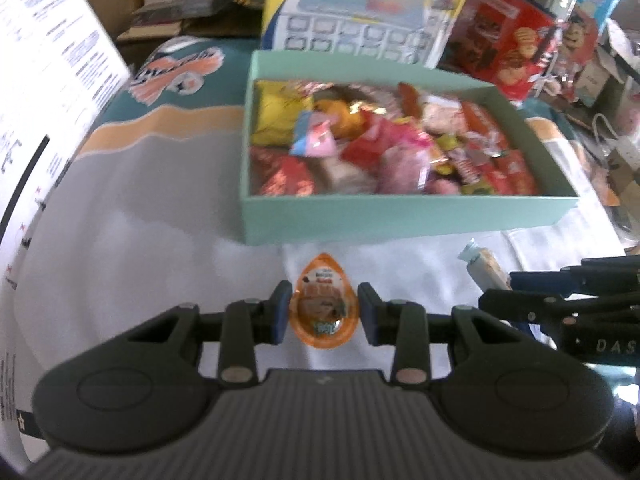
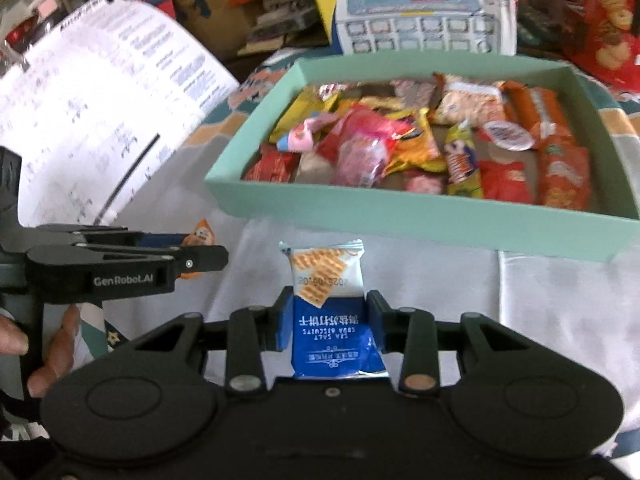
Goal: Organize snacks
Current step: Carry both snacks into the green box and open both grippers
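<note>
Left gripper point(image 1: 324, 314) has its two pads closed against the sides of an orange egg-shaped snack point(image 1: 323, 308), narrow end pointing forward. The hold is on curved plastic shell near its widest part, so my worry is it squirts forward or twists out if squeezed harder or swung fast. Straight ahead of this gripper sits the mint-green box point(image 1: 400, 216), already heaped with wrapped snacks point(image 1: 372, 140); the near wall stands between egg and pile, so a low carry would likely clip the rim.

Right gripper point(image 2: 326, 320) is closed on a blue-and-white soda biscuit packet point(image 2: 328, 308), gripped across the lower blue half, upper end sticking forward and free. Soft wrapper: it may crumple, or crush the crackers, and the loose front end could catch the box wall point(image 2: 420, 224) ahead. Box contents look piled high, so anything dropped on top may slide.

Both grippers are near each other, side by side over the white-covered bench point(image 2: 540, 300); moving to the box together risks a knock.

View differences: the right wrist view shows the left gripper from the side, the egg's orange tip poking past it, plus the person's hand point(image 2: 52, 340) on the handle. The left wrist view shows the egg's face label and only the packet's front end point(image 1: 482, 266) beside the right gripper's fingers point(image 1: 560, 292). Packet print is readable only in the right view.
</note>
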Available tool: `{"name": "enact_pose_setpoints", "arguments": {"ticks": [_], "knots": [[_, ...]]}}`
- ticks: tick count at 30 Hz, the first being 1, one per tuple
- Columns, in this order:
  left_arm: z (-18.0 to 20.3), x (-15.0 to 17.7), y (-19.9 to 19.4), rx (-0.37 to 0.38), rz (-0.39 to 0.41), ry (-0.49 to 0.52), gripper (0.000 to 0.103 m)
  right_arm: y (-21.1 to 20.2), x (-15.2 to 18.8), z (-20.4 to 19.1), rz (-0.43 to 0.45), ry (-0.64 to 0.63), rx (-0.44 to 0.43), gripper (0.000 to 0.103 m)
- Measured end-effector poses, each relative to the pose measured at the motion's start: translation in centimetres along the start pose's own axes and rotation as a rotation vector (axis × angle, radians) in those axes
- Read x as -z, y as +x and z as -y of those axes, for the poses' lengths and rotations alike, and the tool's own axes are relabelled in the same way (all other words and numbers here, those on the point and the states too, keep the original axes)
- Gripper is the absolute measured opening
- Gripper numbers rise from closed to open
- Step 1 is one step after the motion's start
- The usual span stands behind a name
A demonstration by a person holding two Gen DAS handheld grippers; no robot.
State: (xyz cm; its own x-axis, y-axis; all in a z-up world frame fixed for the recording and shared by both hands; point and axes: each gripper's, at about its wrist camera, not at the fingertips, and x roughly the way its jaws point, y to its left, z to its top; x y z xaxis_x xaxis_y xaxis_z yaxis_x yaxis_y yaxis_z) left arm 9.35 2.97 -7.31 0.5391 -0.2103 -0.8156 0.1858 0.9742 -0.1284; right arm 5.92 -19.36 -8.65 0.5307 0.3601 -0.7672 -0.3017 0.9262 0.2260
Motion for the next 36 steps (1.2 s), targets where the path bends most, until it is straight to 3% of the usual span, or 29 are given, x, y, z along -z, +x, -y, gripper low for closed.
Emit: {"name": "enact_pose_setpoints", "arguments": {"ticks": [7,15,23,32,33,35,36], "knots": [[2.6,-2.1,-1.3,0.059,0.049,0.033,0.035,-3.9,-1.2,4.0,0.111,0.112,0.024,0.037],[5.3,-7.5,0.9,0.07,0.09,0.066,0.035,-4.9,-4.5,9.6,0.205,0.224,0.11,0.037],[8.9,-12.9,6.1,0.068,0.072,0.112,0.035,-2.4,-6.6,13.2,0.198,0.29,0.153,0.037],[11.3,-15.5,10.4,0.05,0.045,0.123,0.035,-0.6,-7.6,15.5,0.194,0.315,0.179,0.037],[11.4,-15.7,10.7,0.04,0.045,0.117,0.037,-0.6,-7.7,15.6,0.198,0.315,0.184,0.039],[11.5,-16.0,11.3,0.0,0.033,0.103,0.07,-0.6,-7.7,15.7,0.207,0.322,0.195,0.052],[11.5,-15.9,11.3,-0.024,0.032,0.096,0.092,-0.7,-7.7,15.7,0.207,0.33,0.196,0.076]]}}
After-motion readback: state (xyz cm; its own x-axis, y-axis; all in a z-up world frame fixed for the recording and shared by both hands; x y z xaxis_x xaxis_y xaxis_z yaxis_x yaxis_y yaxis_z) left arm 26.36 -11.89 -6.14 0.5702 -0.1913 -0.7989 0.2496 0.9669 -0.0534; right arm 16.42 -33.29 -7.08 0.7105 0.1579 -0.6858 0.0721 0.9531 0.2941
